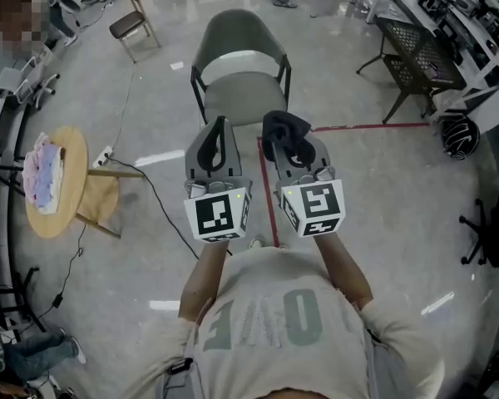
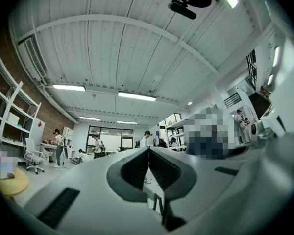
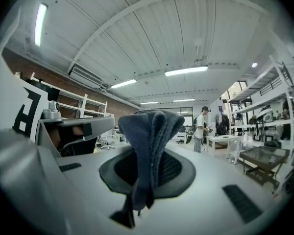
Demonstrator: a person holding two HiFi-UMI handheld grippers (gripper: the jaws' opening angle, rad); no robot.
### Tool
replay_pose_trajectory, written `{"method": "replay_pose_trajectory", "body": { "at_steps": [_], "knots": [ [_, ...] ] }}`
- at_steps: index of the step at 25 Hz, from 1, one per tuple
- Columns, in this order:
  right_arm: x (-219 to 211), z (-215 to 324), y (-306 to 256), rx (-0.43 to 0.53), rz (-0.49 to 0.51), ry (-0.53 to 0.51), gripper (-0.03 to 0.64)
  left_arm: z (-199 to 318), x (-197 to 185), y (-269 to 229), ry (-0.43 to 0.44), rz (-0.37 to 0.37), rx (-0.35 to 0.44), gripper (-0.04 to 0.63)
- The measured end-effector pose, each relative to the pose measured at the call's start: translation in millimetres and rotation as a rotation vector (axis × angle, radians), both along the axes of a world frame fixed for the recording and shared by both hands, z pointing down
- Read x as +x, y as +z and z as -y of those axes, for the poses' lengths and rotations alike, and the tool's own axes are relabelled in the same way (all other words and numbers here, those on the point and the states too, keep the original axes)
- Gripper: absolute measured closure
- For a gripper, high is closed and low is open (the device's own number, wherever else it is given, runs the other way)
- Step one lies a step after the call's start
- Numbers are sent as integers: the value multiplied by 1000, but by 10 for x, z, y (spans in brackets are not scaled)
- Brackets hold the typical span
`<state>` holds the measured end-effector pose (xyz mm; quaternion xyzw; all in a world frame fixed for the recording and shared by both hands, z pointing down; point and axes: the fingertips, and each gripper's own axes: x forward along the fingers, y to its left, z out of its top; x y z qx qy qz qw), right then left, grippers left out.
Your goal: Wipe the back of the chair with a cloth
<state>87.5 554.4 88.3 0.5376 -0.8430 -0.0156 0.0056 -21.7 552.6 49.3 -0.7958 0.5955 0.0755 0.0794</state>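
- Pressed together at the tips: the left tongs (image 2: 148, 152), with nothing between them.
- Pinched in the right tongs (image 3: 148, 166): a dark cloth (image 3: 150, 131), its folds bunched above the tips and hanging a little below.
- Both tongs held side by side in front of the person, near each other but apart, pointing toward a grey chair (image 1: 239, 66).
- Chair standing on the floor just ahead, seat toward the person, back on the far side; cloth apart from it, as far as can be judged from above.
- Well to the left, a round wooden desk (image 1: 73, 152) carrying a stack of folded pale cloths (image 1: 40, 169).
- On the floor right of the chair, a red line (image 1: 366, 126).
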Motion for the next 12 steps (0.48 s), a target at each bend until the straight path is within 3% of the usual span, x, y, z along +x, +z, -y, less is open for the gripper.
{"method": "replay_pose_trajectory", "body": {
  "at_steps": [12],
  "knots": [
    [-231, 86, 182, -44, 34, 41, 558, 94, -406, 43, 11, -7, 8, 580]
  ]
}}
